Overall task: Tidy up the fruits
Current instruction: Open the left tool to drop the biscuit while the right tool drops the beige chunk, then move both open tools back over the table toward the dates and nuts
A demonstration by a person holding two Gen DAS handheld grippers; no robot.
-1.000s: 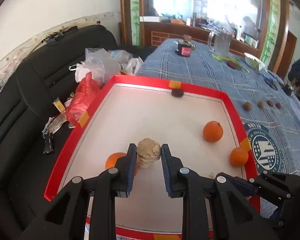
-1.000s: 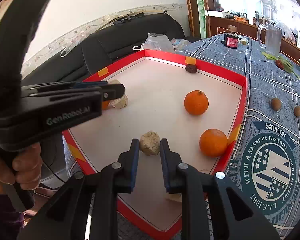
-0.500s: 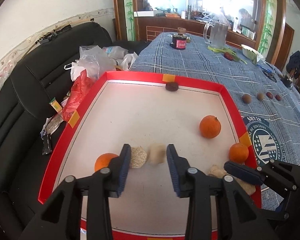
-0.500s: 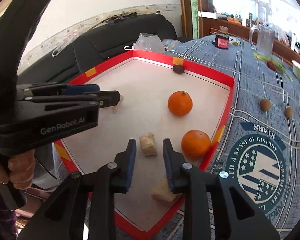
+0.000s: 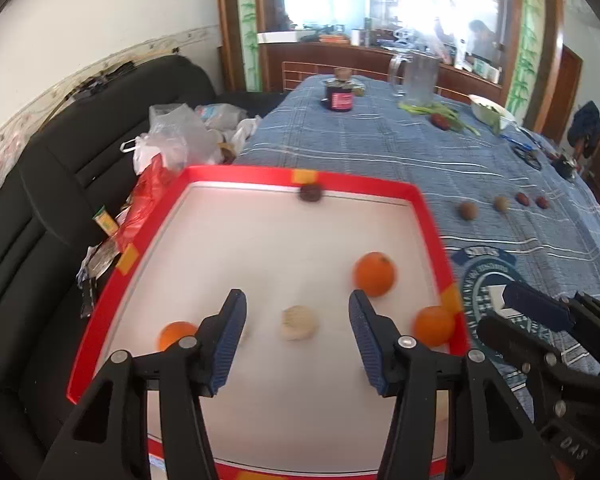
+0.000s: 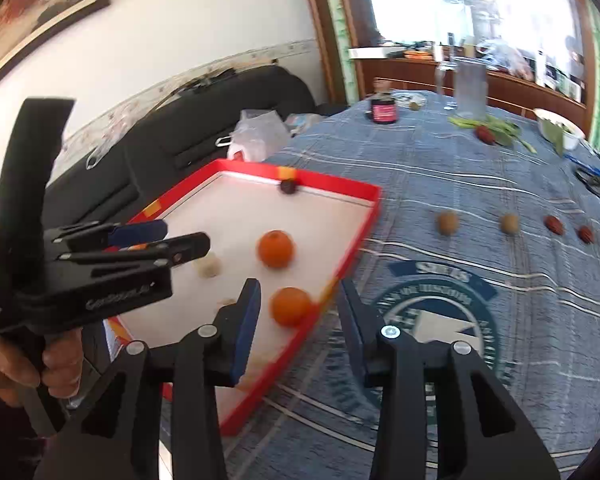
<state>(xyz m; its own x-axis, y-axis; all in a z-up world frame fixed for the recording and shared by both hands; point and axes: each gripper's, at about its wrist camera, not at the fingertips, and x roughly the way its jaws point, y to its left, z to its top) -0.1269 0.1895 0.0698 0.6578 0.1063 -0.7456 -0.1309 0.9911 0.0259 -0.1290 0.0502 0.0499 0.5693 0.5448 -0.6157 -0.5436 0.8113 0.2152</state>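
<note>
A red-rimmed white tray (image 5: 240, 171) holds three oranges (image 5: 374, 274) (image 5: 434, 326) (image 5: 176, 334), a dark fruit (image 5: 310, 193) at its far rim and a beige lump (image 5: 298, 322). My left gripper (image 5: 296, 300) hangs open above the lump, which lies free between the fingers' line of sight. My right gripper (image 6: 300, 288) is open too, over the tray's right rim (image 6: 332, 184), with an orange (image 6: 290, 306) below the gap. A second orange (image 6: 276, 248) and the beige lump (image 6: 208, 268) lie farther in. The left gripper (image 6: 184, 236) shows at the left, held by a hand.
On the blue checked cloth right of the tray lie two brown fruits (image 6: 447, 223) (image 6: 509, 223) and two red ones (image 6: 554, 225) (image 6: 586, 234) in a row. Farther back stand a dark jar (image 6: 384, 112), a glass jug (image 6: 470, 88) and a bowl (image 6: 560, 132). A black sofa with bags (image 5: 172, 140) is left.
Both grippers have opened and let go of the beige lumps they held, then pulled back and up. The right gripper has swung right, over the tray's rim.
</note>
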